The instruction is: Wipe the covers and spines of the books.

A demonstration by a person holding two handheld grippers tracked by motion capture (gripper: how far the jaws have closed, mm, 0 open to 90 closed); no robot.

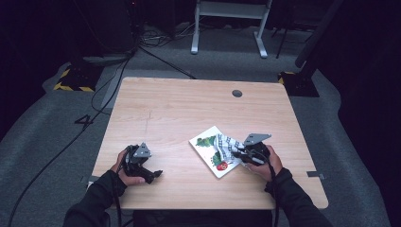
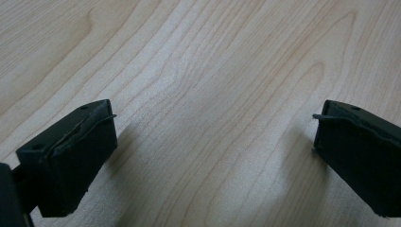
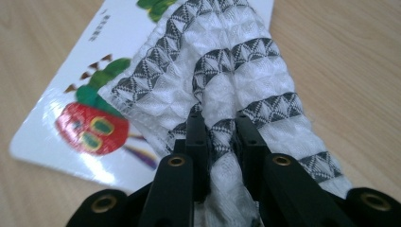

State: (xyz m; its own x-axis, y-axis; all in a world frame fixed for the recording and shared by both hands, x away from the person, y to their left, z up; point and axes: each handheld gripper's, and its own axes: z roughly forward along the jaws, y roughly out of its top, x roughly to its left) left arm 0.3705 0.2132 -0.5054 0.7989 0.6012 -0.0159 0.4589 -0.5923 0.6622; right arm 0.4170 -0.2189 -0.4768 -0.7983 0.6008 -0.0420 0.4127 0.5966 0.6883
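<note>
Cloth (image 3: 222, 85) pinched in right gripper (image 3: 222, 130), draped over book (image 3: 71, 109).

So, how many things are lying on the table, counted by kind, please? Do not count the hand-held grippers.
Picture book: 1
Patterned cloth, white with grey triangles, lying partly on the book: 1
Total: 2

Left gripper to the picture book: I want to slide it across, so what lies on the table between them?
Nothing: in the high view, bare wood of the table runs from the left gripper to the picture book.
</note>
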